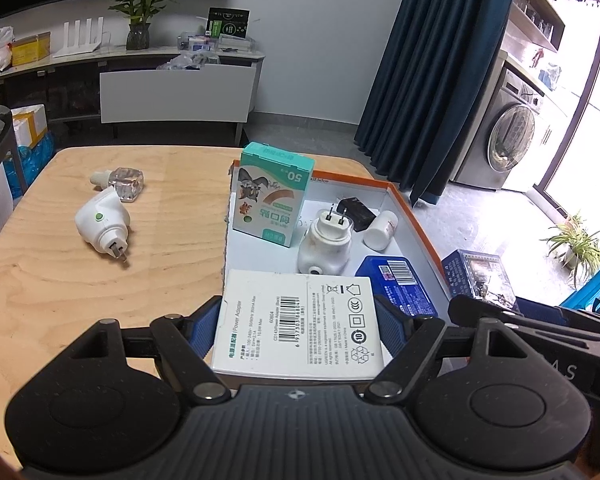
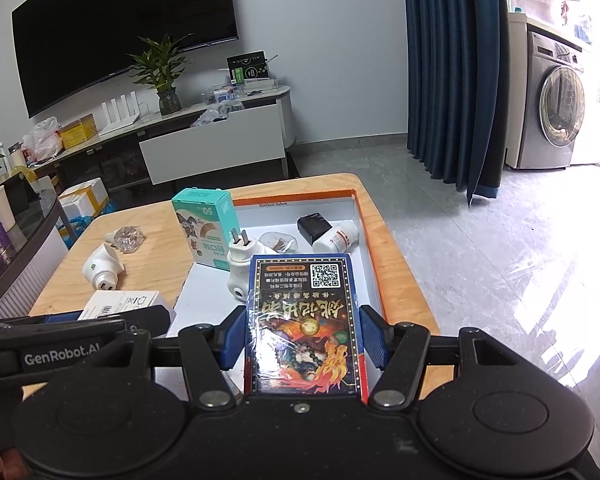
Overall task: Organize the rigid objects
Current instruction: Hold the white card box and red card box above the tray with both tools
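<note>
Holding two cartons over the shallow white tray with the orange rim, I have both sets of jaws full. My left gripper pinches the flat white power-adapter box with the barcode label across its width, blue pads pressed on both side edges; the box's long axis runs straight ahead from the jaws, over the tray's near-left corner. My right gripper clamps the glossy blue card box wrapped in clear film the same way, long axis pointing forward, above the tray's near-right part.

The relation that matters, as I judge it, is what lies under each box. Ahead of the white box stands the white plug-in adapter with two prongs up, with a flat blue tin just beside it; the teal plaster carton stands at the far left. A black charger block and a small white pill bottle lie at the back. Bare tray floor is scarce, so the near edge looks like the only open room.

On the wooden bench, well left of the tray, lie a white plug-in vaporiser with a green button and a clear faceted bottle; my left hand is nearer them.
</note>
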### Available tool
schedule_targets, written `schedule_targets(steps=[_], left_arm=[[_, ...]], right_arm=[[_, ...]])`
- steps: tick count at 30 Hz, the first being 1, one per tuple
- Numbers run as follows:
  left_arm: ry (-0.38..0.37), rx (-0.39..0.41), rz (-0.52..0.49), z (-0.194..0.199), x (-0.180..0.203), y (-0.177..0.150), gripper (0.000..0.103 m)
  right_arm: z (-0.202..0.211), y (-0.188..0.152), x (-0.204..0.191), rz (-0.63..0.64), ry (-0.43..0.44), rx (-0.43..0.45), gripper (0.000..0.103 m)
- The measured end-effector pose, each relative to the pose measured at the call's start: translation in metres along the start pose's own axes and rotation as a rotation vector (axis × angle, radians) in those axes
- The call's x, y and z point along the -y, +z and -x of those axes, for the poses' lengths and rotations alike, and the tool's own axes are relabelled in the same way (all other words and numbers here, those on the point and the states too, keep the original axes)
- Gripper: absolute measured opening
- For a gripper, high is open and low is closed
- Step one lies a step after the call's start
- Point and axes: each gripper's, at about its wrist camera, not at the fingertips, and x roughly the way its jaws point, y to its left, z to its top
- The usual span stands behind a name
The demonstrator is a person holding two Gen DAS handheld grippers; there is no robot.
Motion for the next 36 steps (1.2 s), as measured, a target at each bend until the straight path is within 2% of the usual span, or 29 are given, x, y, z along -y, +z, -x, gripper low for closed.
schedule_targets(steps=[36], left_arm=[[-0.019, -0.075, -0.049, -0.057, 0.001, 0.02, 0.08]], right_arm=[[-0.032, -0.004, 0.015, -0.041, -0.024, -0.056, 0.072]])
